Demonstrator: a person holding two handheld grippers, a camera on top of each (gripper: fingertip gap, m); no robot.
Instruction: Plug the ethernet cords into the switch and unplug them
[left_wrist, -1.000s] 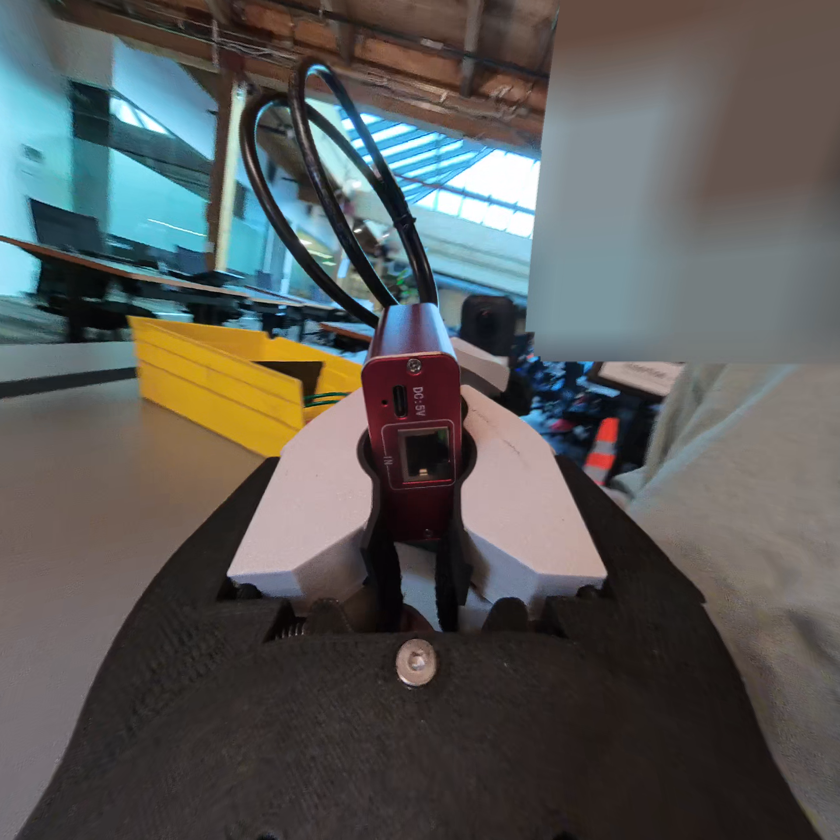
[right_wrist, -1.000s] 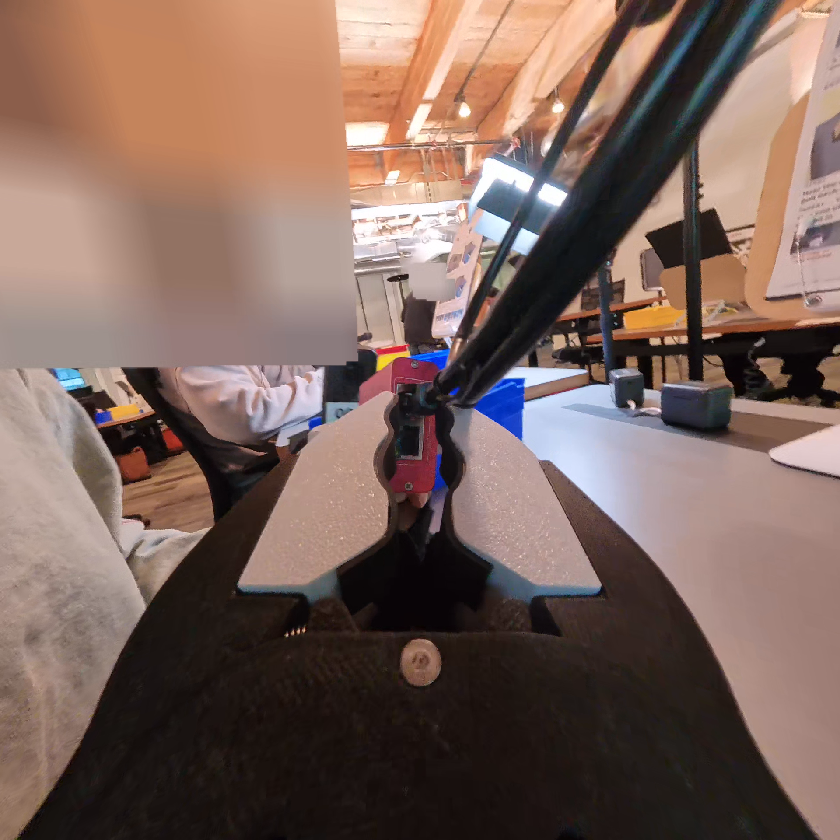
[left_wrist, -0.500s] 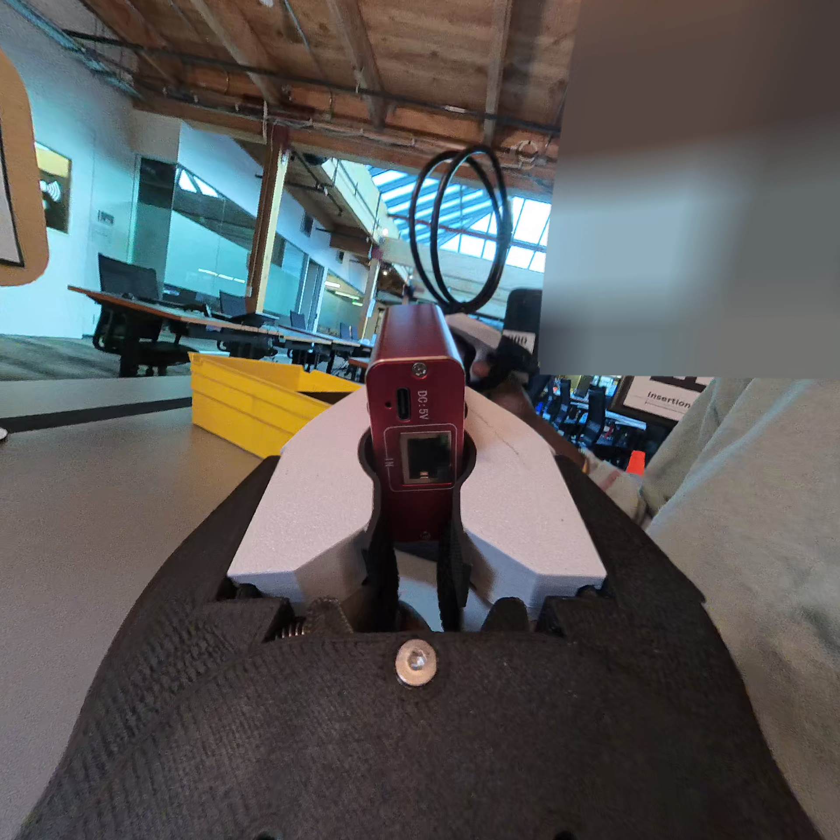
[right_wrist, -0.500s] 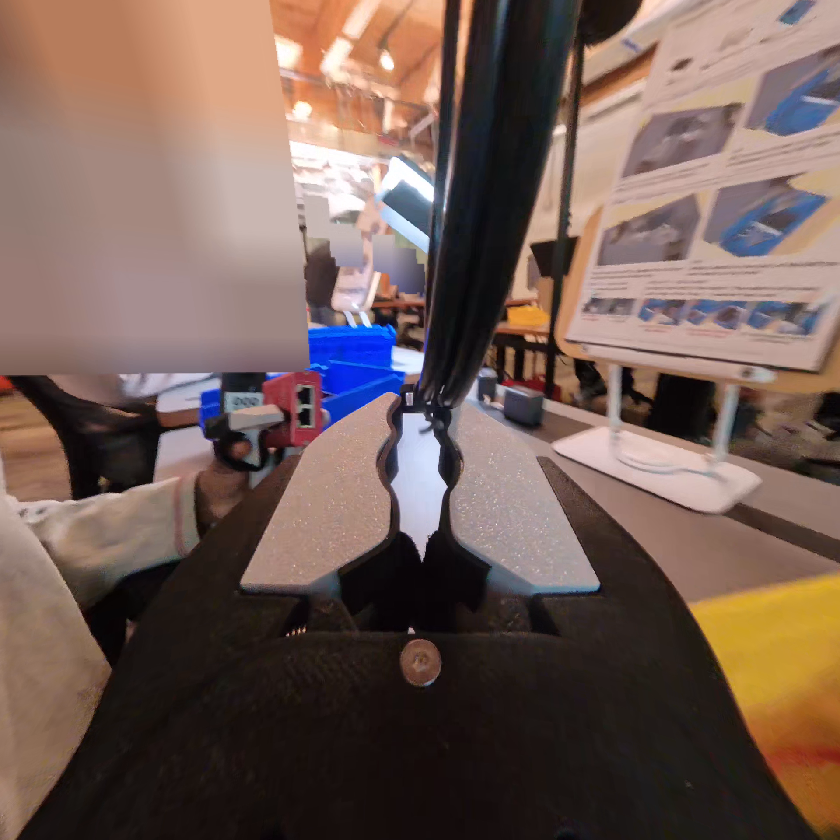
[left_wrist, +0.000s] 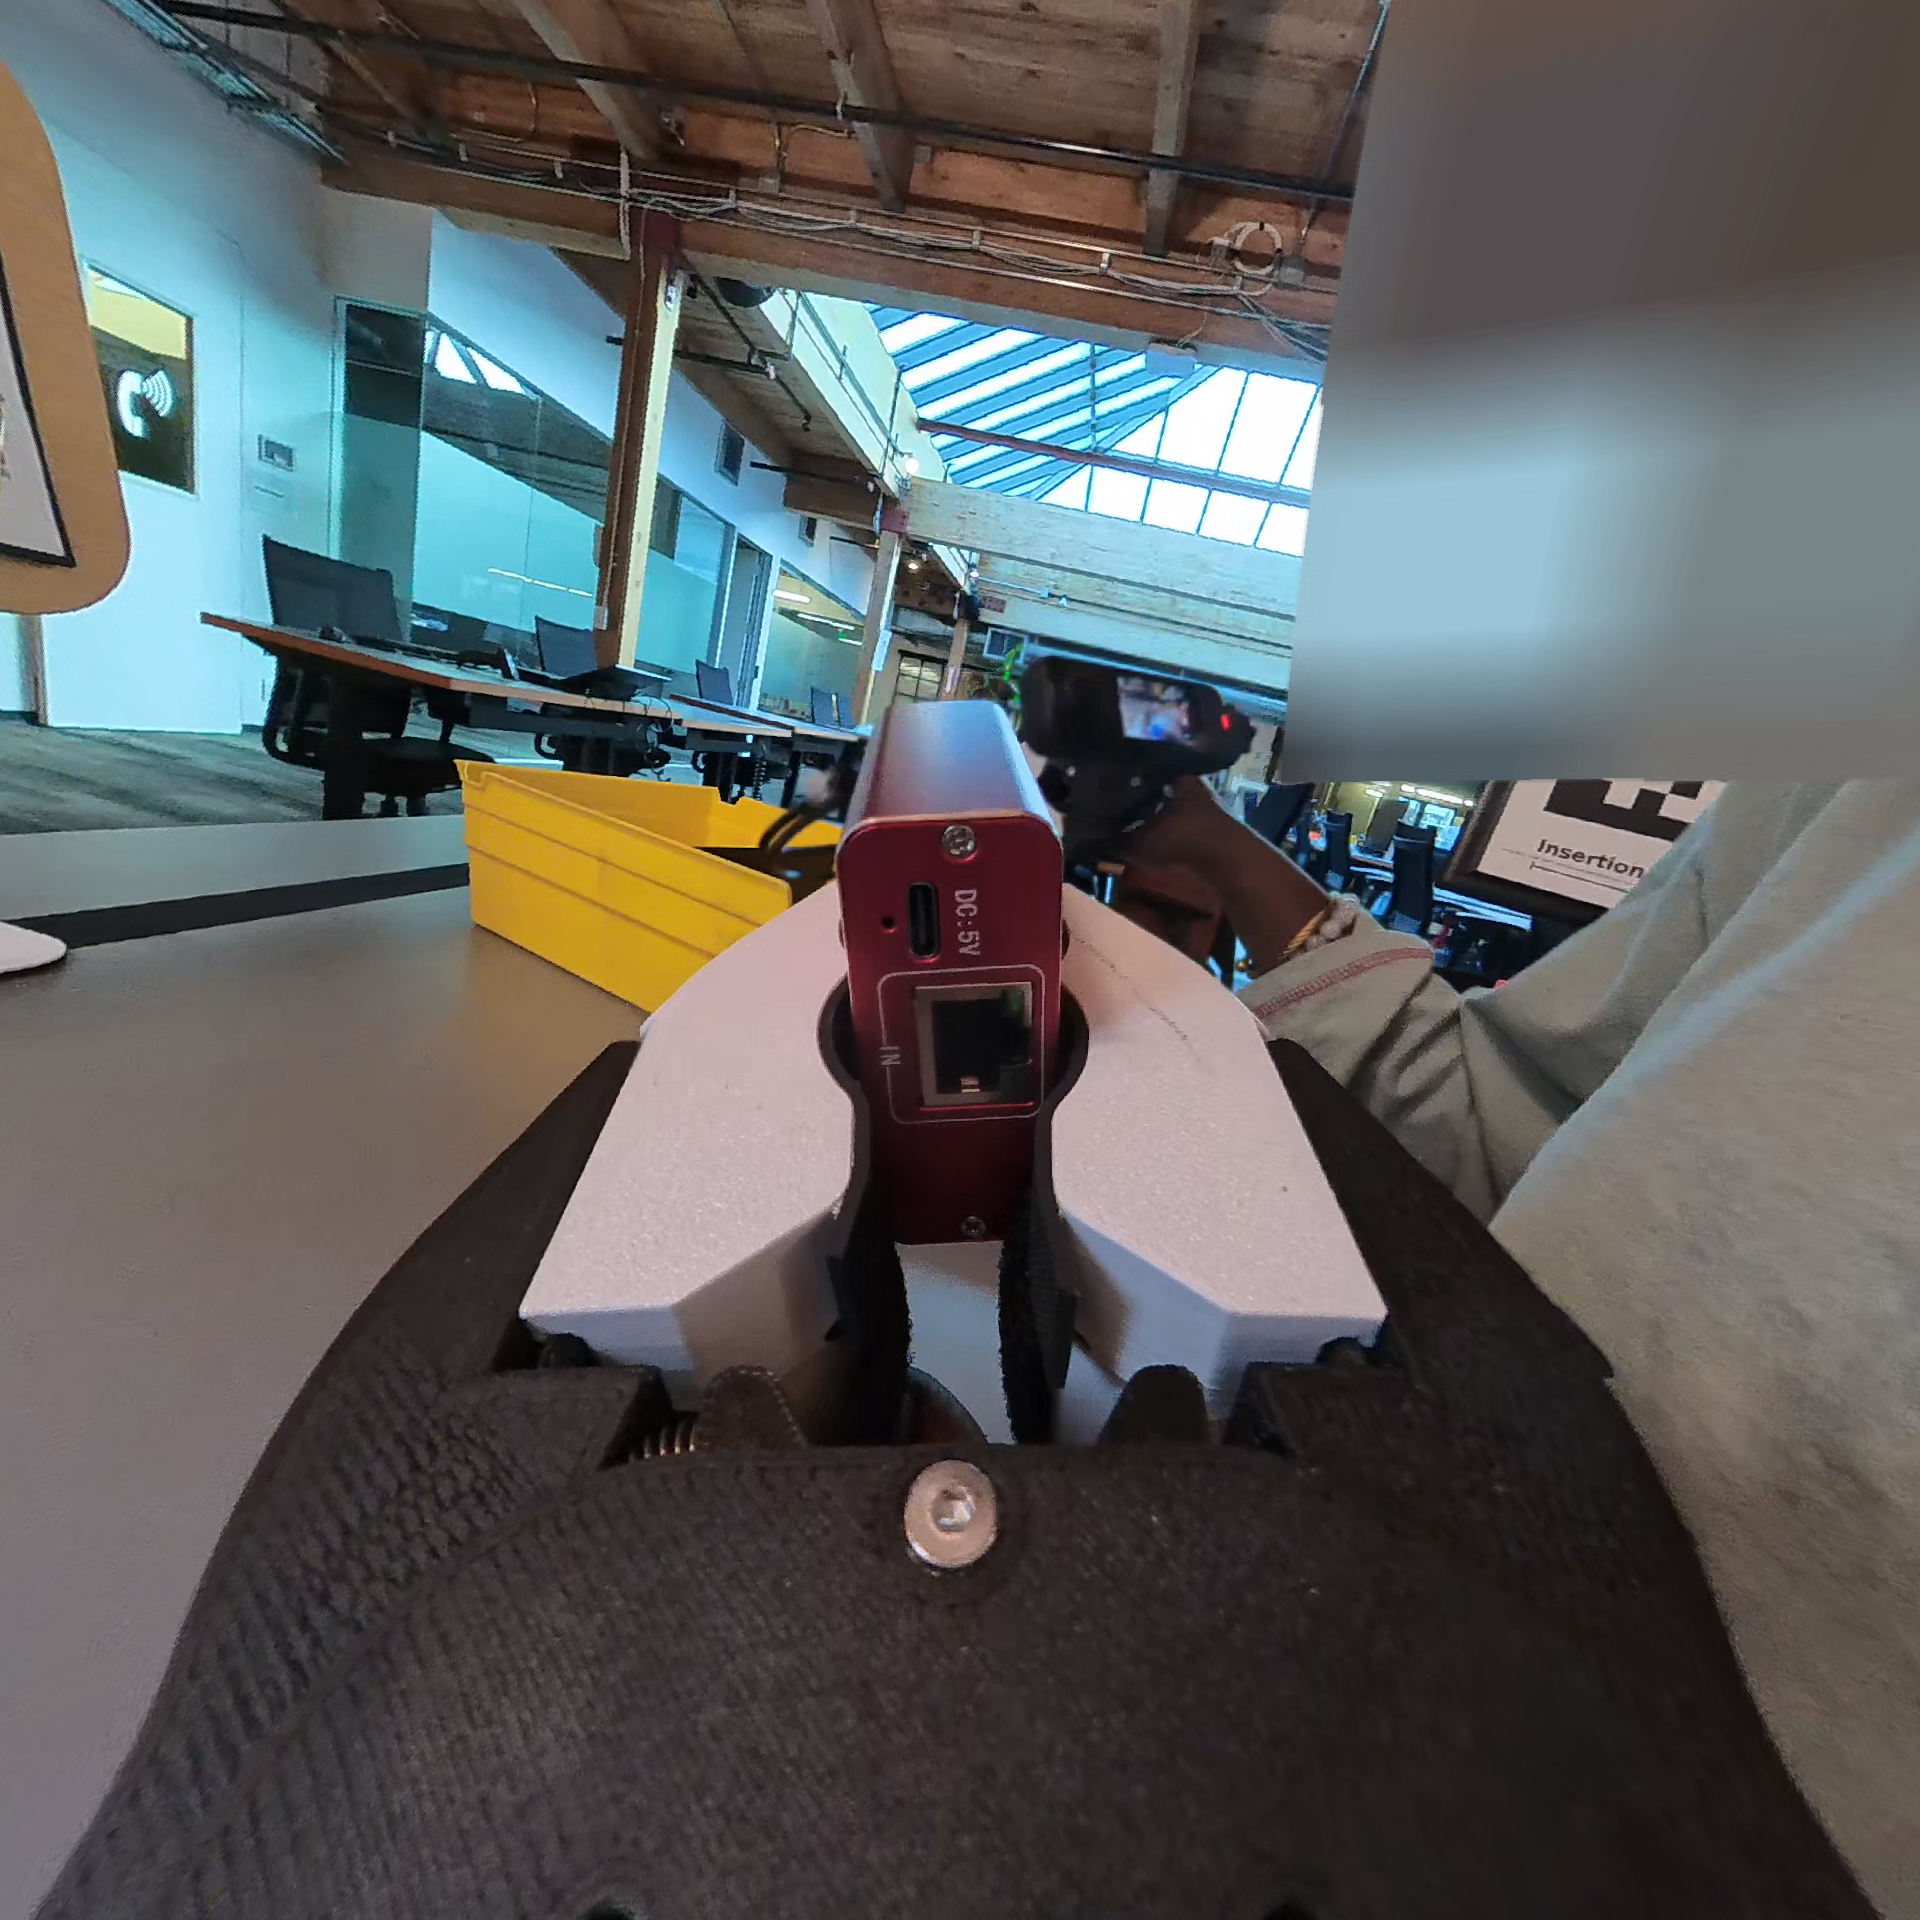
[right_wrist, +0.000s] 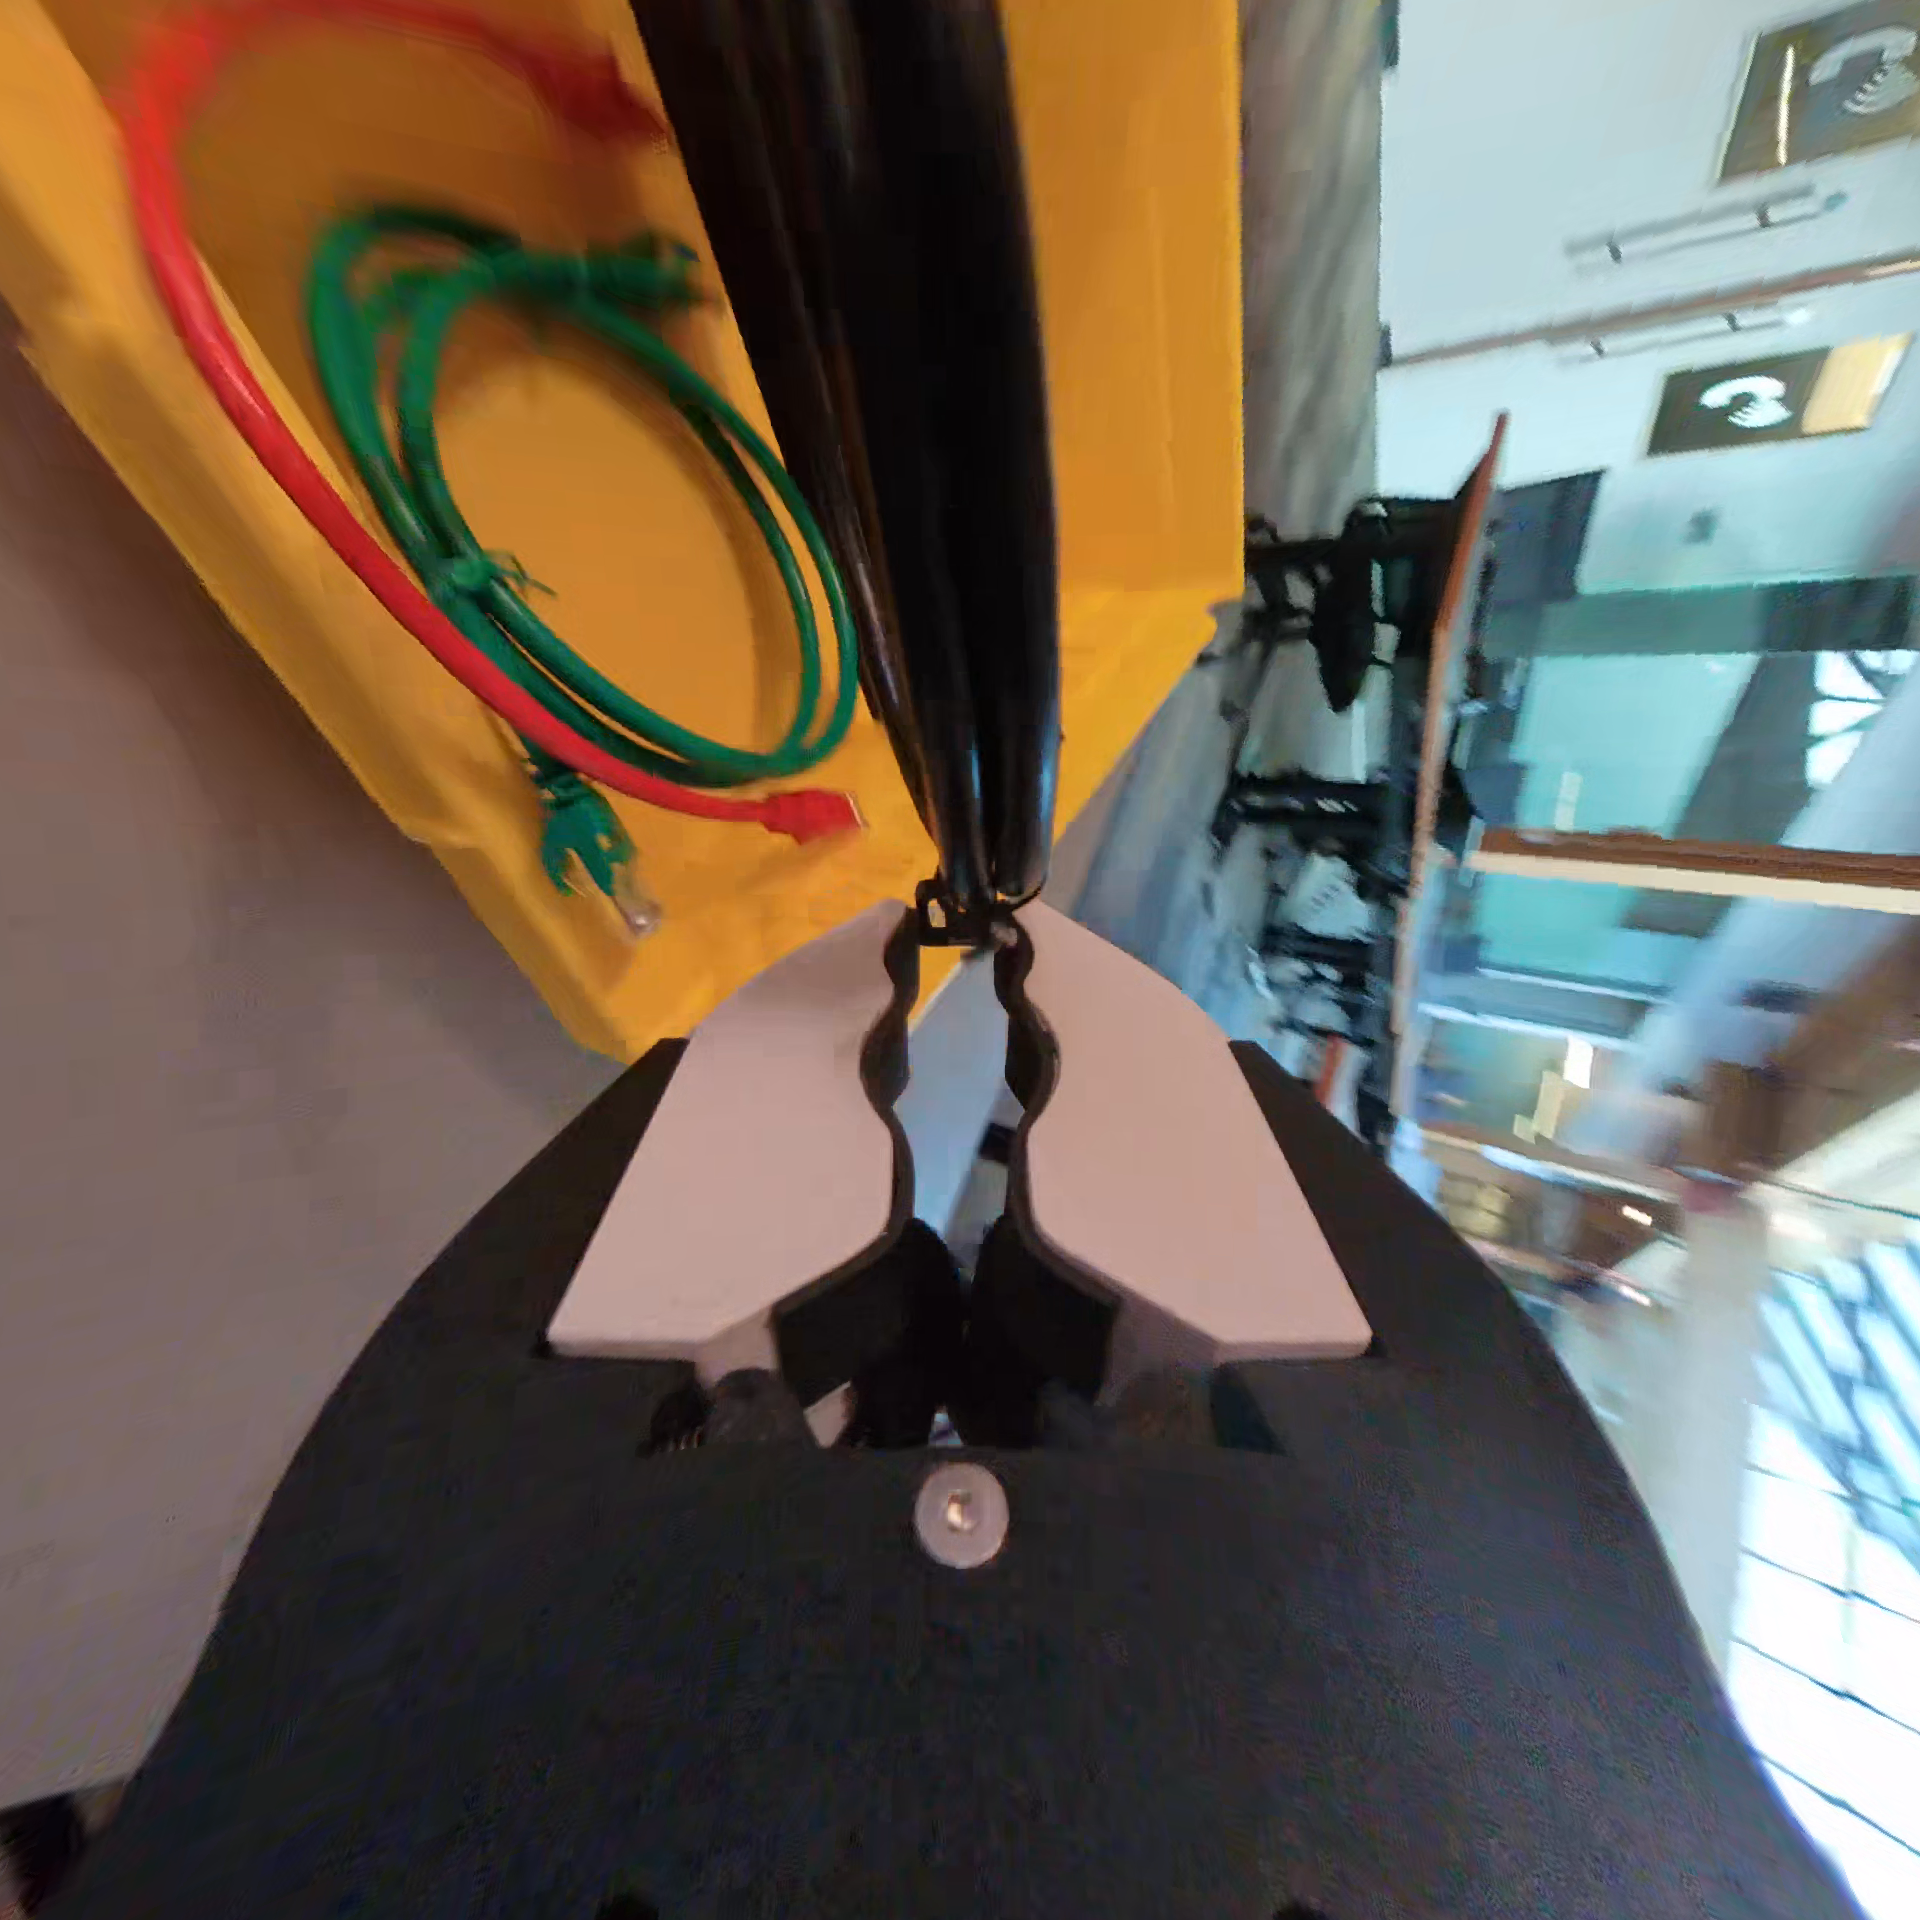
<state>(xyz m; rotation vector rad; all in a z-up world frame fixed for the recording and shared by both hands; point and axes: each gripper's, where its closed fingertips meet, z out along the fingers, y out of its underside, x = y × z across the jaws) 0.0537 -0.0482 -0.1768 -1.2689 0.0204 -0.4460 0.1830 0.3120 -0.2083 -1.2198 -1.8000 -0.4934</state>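
My left gripper (left_wrist: 951, 997) is shut on a dark red metal switch (left_wrist: 951, 1039), held upright above the table with an empty ethernet port facing the camera. My right gripper (right_wrist: 956, 925) is shut at its tips on a coiled black ethernet cord (right_wrist: 935, 468), which hangs over a yellow bin (right_wrist: 1132, 312). A coiled green cord (right_wrist: 623, 499) and a red cord (right_wrist: 332, 499) lie in that bin. The right gripper also shows in the left wrist view (left_wrist: 1122, 790), beyond the switch, over the yellow bin (left_wrist: 592, 873).
The grey table (left_wrist: 229, 1101) stretches left of my left gripper. A person's sleeve (left_wrist: 1683, 1143) fills the right of the left wrist view. A white stand base (left_wrist: 21, 945) sits at the far left. Desks and chairs stand in the background.
My right gripper has pulled the black cord out of the switch, swung away and tipped down over the yellow bin. The left gripper has stayed shut on the switch.
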